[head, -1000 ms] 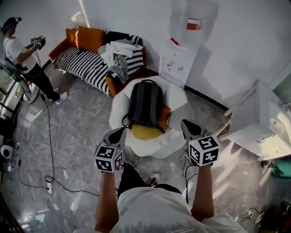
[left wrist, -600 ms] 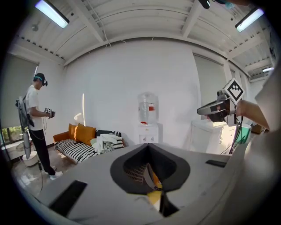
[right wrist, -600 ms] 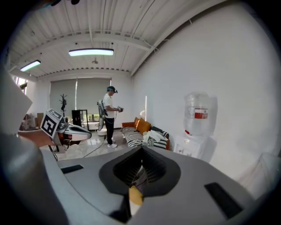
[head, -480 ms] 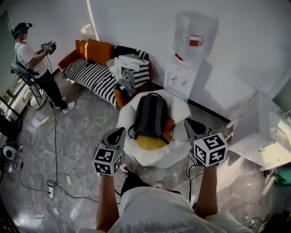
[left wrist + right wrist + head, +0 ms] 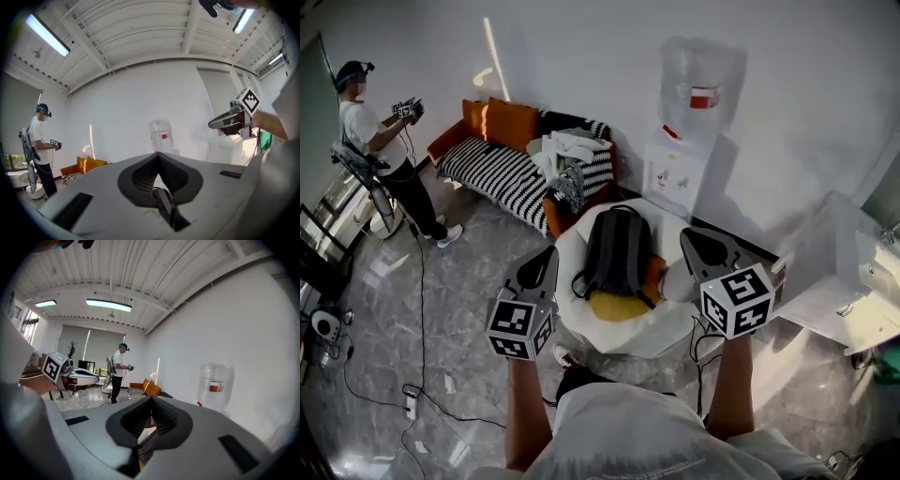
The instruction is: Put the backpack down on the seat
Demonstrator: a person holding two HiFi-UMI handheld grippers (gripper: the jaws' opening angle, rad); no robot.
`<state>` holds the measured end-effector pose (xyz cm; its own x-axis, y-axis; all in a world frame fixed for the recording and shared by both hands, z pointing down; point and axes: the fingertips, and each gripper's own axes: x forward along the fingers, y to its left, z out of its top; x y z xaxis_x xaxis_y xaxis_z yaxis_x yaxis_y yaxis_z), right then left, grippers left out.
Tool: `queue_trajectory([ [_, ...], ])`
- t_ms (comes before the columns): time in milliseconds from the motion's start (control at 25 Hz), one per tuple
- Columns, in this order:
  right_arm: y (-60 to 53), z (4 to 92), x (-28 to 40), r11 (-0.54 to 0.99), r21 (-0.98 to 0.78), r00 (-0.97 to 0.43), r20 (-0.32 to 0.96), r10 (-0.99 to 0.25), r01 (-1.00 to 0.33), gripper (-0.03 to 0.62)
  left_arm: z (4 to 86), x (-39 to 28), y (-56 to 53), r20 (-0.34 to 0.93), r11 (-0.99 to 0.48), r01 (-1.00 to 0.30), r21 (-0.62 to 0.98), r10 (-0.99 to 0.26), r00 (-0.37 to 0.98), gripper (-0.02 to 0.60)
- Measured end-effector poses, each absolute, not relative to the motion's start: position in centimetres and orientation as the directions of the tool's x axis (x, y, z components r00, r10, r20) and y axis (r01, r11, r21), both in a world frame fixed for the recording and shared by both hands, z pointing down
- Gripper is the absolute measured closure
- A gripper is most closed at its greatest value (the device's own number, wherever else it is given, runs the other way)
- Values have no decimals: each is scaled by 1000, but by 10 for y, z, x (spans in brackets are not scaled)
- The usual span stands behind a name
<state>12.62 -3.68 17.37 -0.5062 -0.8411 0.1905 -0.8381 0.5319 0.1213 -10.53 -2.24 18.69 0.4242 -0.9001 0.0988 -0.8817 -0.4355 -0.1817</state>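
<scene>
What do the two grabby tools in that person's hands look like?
The left tool and right tool are each a grey pointed wedge carrying a white cube printed with black square markers. The person wears a white short-sleeved shirt.

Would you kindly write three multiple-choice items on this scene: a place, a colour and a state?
1. Where does the backpack lie? A) on the striped sofa B) on the white chair C) on the floor
2. What colour is the cushion partly under it? A) yellow B) green C) blue
3. How do the left tongs and the right tongs stand? A) shut, empty B) wide open C) shut on a strap
Answers: 1 B, it rests on the chair's seat; 2 A, yellow shows beneath the backpack; 3 A, each gripper view shows jaws together, nothing between.
</scene>
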Motion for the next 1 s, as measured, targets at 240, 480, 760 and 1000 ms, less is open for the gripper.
queue_trajectory([
  [240,-35,149,112,551,149,-530,158,-833,-821,589,164,-103,-22,62,-441,-873,-210,-897,438,565],
  [480,-33,136,97,571,170,-556,134,-821,-803,591,139,-95,-22,15,-441,-862,-249,-892,452,565],
  [760,-29,131,86,582,185,-567,133,-813,-792,591,128,-87,-15,-9,-456,-850,-264,-880,475,565],
  [1000,-29,131,87,560,192,-546,120,-829,-806,591,128,-84,-14,-9,-467,-844,-265,-874,486,565],
])
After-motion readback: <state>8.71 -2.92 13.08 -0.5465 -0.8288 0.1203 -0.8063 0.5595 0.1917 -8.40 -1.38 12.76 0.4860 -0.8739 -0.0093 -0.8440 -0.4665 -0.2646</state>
